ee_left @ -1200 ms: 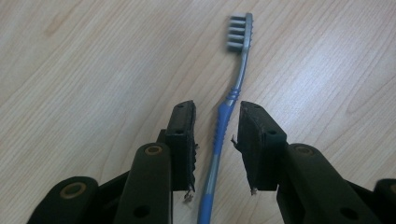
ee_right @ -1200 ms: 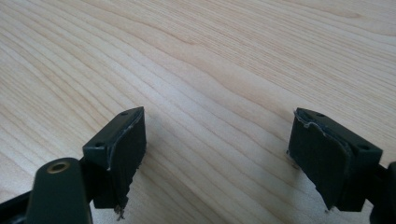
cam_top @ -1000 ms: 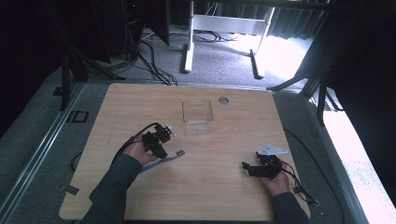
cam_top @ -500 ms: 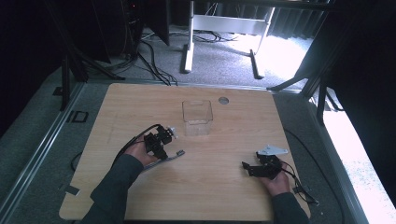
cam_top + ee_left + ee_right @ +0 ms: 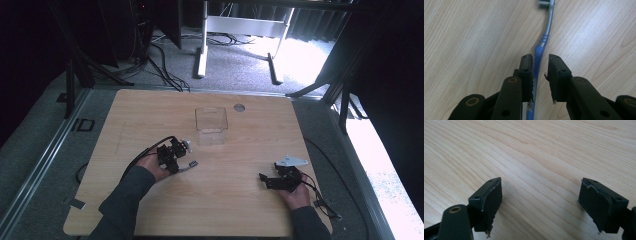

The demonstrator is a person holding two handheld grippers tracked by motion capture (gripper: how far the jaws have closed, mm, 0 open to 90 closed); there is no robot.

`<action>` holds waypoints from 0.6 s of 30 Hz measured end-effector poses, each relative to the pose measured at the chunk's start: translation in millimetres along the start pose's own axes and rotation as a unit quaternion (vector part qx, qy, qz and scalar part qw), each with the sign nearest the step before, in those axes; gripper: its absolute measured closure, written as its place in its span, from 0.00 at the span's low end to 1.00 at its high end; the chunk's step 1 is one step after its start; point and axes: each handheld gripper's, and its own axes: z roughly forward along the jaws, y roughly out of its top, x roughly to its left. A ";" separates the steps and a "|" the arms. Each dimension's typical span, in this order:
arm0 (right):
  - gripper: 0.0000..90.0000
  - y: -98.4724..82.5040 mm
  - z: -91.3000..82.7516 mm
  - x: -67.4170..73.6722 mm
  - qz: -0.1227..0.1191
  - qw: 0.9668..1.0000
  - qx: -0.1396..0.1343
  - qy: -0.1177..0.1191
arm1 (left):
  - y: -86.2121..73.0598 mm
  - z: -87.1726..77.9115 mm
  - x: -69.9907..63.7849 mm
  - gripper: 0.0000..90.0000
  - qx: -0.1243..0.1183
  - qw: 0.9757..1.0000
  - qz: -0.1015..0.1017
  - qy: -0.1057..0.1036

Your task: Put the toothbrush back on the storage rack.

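Nearest on the right, the right gripper (image 5: 264,178) rests low on the pale wooden table (image 5: 150,110) in the person's hand, its jaws standing wide apart with only bare wood grain between them; it looks parked out of the way while the other hand works.

A little farther and to the left, the left gripper (image 5: 541,65) has just been closing its jaws around the one blue and grey plastic toothbrush (image 5: 541,42), which lies flat on the table. The blue handle runs between the pads: the left pad seems to touch it, while a slim gap shows at the right pad, so the grip does not look complete yet. The gripper is lined up along the handle's length, probably so the pads meet its flat sides and it does not roll away. In the high view the toothbrush's head end (image 5: 190,164) pokes out to the right of that gripper.

Farther still, near the middle of the table, stands one clear plastic square cup (image 5: 211,125), upright and open at the top, apart from both grippers; it is likely the place for the brush. Beyond it, a single small grey round disc (image 5: 239,107) sits near the far edge.

Count: two grippers, one toothbrush, one cup, one disc.
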 end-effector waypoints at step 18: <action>0.21 0.0 0.0 0.0 0.000 1.000 0.000 0.000 | 3.1 7.5 1.3 0.82 0.008 1.000 0.004 -0.002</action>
